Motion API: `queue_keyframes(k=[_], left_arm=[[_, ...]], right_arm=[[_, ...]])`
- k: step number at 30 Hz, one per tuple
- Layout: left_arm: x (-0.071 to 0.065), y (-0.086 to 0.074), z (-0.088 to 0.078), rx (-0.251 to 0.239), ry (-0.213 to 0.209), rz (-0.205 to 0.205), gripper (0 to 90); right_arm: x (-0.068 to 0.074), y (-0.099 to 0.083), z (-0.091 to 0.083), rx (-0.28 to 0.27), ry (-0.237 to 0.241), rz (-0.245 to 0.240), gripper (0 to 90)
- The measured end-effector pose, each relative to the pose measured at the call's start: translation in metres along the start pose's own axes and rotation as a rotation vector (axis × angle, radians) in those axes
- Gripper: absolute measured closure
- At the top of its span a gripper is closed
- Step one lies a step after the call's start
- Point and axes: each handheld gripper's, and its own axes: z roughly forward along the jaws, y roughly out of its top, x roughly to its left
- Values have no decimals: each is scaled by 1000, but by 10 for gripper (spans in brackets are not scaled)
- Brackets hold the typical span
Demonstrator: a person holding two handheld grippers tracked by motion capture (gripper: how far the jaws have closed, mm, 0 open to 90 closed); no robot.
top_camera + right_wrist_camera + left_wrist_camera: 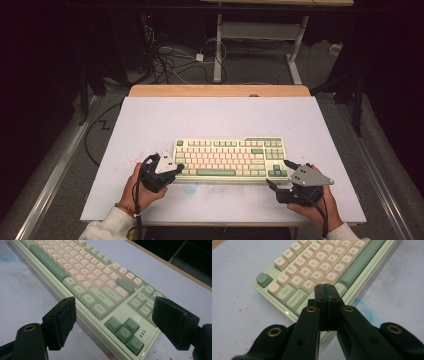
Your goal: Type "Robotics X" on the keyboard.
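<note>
A pale green keyboard (230,157) with cream and green keys lies in the middle of the white tabletop (215,115). My left gripper (176,170) hovers at the keyboard's near left corner, its jaws shut with nothing between them. In the left gripper view the closed tips (327,288) hang over the lower left keys of the keyboard (312,267). My right gripper (278,173) is at the keyboard's near right corner, jaws open. In the right gripper view its pads (62,315) straddle the arrow-key end of the keyboard (82,272) without touching it.
A blue smudge (190,188) and red specks (131,162) mark the table in front of and left of the keyboard. A wooden strip (220,90) borders the far edge. Beyond it are floor cables (170,60) and another desk's legs (218,50).
</note>
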Motion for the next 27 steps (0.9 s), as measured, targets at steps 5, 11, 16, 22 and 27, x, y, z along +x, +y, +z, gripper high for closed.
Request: queue_keyframes(k=[5, 11, 16, 22, 27], left_arm=[[3, 16, 8, 12, -5, -14, 878], [5, 35, 24, 18, -27, -7, 877], [7, 50, 37, 19, -44, -2, 878], [2, 64, 56, 50, -63, 21, 877], [1, 70, 68, 73, -41, 21, 877]], right_arm=[[1, 0, 2, 7, 4, 3, 202], [0, -1, 4, 10, 5, 0, 203], [1, -2, 5, 19, 9, -12, 207], [1, -3, 6, 24, 12, -12, 208], [1, -4, 7, 33, 17, -14, 210]])
